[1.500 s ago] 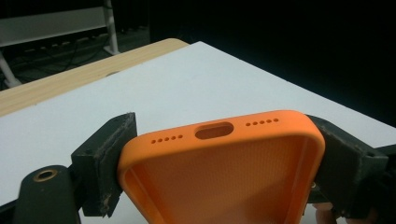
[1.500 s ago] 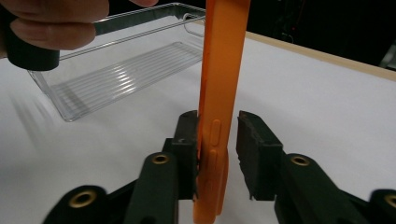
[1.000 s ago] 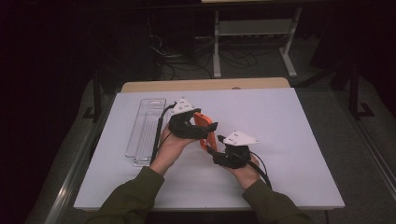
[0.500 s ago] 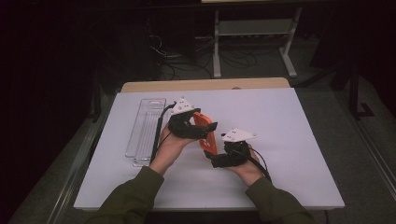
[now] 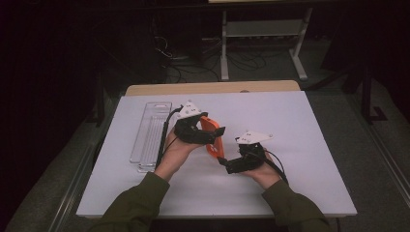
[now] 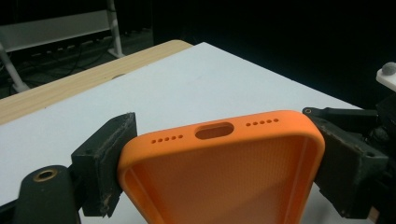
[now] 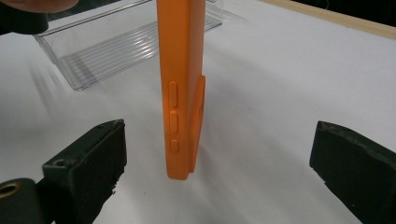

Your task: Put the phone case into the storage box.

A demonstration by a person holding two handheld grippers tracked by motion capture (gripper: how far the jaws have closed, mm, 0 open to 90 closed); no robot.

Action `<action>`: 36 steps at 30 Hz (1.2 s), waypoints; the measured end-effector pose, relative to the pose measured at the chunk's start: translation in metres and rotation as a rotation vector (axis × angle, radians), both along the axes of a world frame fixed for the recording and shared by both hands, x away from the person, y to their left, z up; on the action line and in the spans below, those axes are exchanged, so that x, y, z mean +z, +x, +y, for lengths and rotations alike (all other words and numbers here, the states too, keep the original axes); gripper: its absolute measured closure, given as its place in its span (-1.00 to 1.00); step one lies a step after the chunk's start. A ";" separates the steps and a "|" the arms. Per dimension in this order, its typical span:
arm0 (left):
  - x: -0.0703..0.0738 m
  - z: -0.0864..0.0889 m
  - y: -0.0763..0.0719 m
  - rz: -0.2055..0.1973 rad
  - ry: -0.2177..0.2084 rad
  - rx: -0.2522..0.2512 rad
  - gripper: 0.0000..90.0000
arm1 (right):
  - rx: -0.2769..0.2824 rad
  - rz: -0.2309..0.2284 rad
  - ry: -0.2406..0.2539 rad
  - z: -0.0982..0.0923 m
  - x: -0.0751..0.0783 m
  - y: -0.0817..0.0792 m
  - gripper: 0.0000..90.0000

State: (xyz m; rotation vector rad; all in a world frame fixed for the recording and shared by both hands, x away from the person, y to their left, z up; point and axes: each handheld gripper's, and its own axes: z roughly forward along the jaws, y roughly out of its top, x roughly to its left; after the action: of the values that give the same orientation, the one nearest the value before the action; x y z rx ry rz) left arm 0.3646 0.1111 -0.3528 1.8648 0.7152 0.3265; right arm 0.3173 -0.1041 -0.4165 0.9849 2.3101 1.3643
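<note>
White table (image 5: 300, 145); wooden edge (image 5: 212, 87); dark room.

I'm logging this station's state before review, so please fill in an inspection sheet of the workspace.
Surface: white table top over a wooden edge, flat, no spills seen.
Job's things: orange phone case, hollow side toward the left gripper's camera, held off the table.
Clutter: clear plastic tray left of the hands.
Grippers: left gripper shut on the case's two long sides; right gripper open, jaws have just been opening, case's end between them, untouched.
Cables: black cable trailing from left gripper across the tray edge.
Surroundings: dark room, metal stand and floor wiring behind.
</note>
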 end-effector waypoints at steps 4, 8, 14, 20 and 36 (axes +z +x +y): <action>0.001 0.001 0.000 -0.002 0.003 0.000 -0.68 | 0.006 0.012 -0.001 -0.006 0.000 0.001 -0.96; 0.001 0.000 0.000 0.000 0.006 -0.004 -0.68 | 0.010 0.019 -0.001 -0.012 0.000 0.002 -0.96; 0.002 0.000 0.000 0.001 0.011 -0.007 -0.68 | 0.010 0.041 -0.016 -0.019 -0.003 0.001 -0.97; 0.002 0.001 0.000 -0.005 0.011 -0.008 -0.68 | 0.005 0.045 -0.025 -0.028 -0.004 0.000 -0.97; 0.003 0.002 -0.002 -0.002 -0.001 -0.008 -0.68 | -0.032 0.036 -0.039 -0.057 -0.010 -0.013 -0.99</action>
State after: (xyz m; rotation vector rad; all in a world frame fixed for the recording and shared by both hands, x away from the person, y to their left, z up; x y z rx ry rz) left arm 0.3628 0.1128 -0.3496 1.8651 0.7065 0.3233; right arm 0.3044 -0.1613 -0.4267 1.0380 2.3275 1.2952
